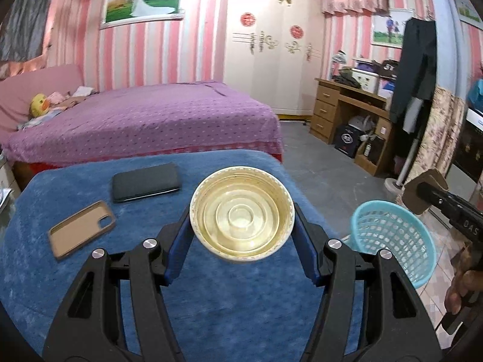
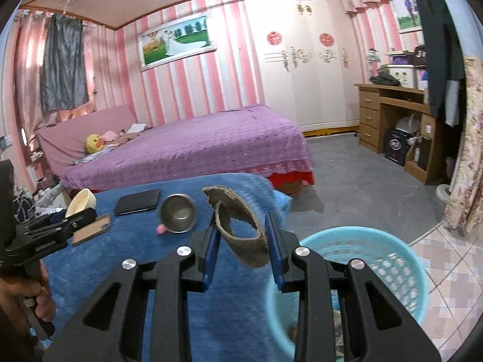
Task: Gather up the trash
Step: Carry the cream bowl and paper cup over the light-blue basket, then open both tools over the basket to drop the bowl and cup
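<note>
In the left wrist view my left gripper (image 1: 241,212) is shut on a cream plastic bowl (image 1: 241,229), its blue pads pressing on both sides of the rim, above the blue-covered table (image 1: 211,301). The bowl's inside faces the camera. In the right wrist view my right gripper (image 2: 241,221) is shut on a curled brown cardboard piece (image 2: 241,241), held near the table's right edge. A light blue mesh basket (image 2: 377,265) stands on the floor just right of and below it. That basket (image 1: 395,241) shows in the left view too, with the right gripper (image 1: 422,188) above it.
On the blue cloth lie a black phone (image 1: 146,182), a tan phone case (image 1: 81,229), a steel bowl (image 2: 178,212) and a small pink thing (image 2: 161,228). A purple bed (image 1: 145,120) stands behind the table. A wooden desk (image 1: 347,111) and hanging clothes stand at the right.
</note>
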Demonstrator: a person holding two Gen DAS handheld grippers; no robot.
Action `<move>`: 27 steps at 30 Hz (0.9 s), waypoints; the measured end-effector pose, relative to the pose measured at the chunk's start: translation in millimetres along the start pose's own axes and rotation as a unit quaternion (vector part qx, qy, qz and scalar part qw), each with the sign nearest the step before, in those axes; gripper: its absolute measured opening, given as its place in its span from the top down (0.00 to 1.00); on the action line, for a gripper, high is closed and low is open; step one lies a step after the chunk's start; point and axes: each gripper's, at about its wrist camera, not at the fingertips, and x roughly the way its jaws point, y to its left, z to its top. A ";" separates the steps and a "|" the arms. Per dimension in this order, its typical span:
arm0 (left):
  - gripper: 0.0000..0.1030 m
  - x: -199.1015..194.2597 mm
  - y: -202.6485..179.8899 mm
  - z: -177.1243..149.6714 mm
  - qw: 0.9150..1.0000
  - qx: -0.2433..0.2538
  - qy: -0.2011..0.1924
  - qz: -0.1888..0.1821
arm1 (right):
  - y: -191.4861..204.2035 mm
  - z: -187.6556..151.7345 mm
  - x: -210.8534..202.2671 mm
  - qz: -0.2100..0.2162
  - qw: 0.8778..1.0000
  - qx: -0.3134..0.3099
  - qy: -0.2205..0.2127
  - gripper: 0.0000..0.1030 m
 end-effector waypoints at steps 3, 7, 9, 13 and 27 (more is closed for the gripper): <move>0.42 7.1 -27.9 4.7 1.000 0.003 0.001 -0.019 | -26.0 2.4 -4.1 -0.015 1.000 0.021 -0.004 0.71; 0.42 14.8 -66.8 7.4 0.999 0.019 0.002 -0.039 | -59.1 0.5 -6.5 -0.042 0.999 0.033 -0.001 0.71; 0.42 18.1 -88.8 7.1 0.998 0.029 0.003 -0.051 | -72.2 -1.0 -7.7 -0.051 0.998 0.037 0.001 0.71; 0.42 24.3 -122.3 8.3 0.997 0.044 0.006 -0.070 | -92.3 -2.0 -6.6 -0.068 0.997 0.040 0.005 0.70; 0.42 58.0 -176.9 0.1 0.993 0.071 0.036 -0.089 | -133.2 -5.7 1.7 -0.064 0.993 0.099 0.021 0.66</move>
